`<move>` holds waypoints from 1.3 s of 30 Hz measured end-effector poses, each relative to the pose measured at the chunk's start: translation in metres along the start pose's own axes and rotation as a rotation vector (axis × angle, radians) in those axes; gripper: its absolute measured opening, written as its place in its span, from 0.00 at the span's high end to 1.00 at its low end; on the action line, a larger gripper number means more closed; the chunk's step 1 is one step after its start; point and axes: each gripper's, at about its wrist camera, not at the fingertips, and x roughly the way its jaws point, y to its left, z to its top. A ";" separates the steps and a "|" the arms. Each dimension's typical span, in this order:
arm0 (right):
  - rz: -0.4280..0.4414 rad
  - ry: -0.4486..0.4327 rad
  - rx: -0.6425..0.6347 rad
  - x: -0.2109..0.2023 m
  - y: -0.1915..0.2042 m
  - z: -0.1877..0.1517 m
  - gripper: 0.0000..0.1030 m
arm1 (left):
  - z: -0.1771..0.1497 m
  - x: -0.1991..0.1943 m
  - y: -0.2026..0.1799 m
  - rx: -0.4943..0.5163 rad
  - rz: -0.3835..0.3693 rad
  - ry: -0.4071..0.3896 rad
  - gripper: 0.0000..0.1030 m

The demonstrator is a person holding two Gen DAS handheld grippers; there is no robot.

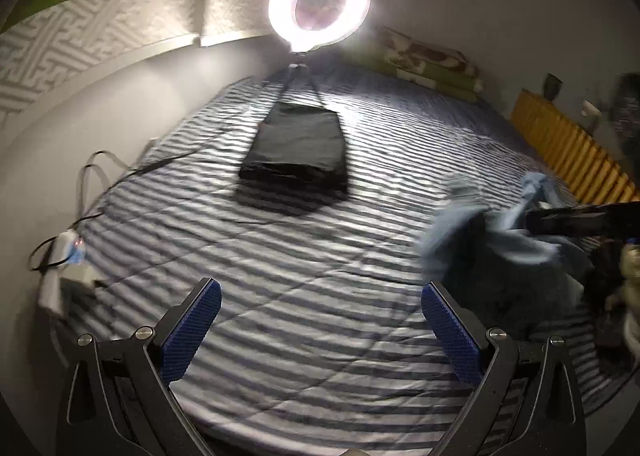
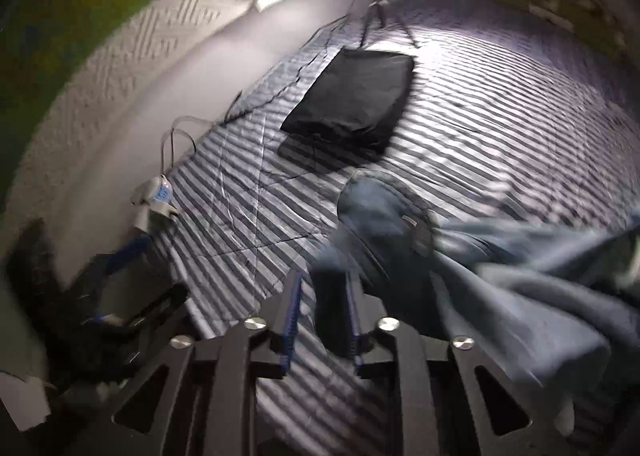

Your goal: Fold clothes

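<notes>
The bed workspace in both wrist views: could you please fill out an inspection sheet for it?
Surface: striped bedspread, rumpled.
Job's things: folded black garment lying flat near the ring light; blue garment bunched and lifted, blurred.
Clutter: white box at the bed's left edge.
Grippers: left tongs open and empty; right tongs shut on the blue garment.
Cables: black cables looping along the left edge.
Surroundings: lit ring light, patterned wall, yellow slatted panel.
</notes>
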 end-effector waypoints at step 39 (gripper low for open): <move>-0.113 -0.558 0.908 -0.112 -0.356 -0.121 0.95 | 0.067 0.042 -0.137 0.208 -0.191 -0.030 0.85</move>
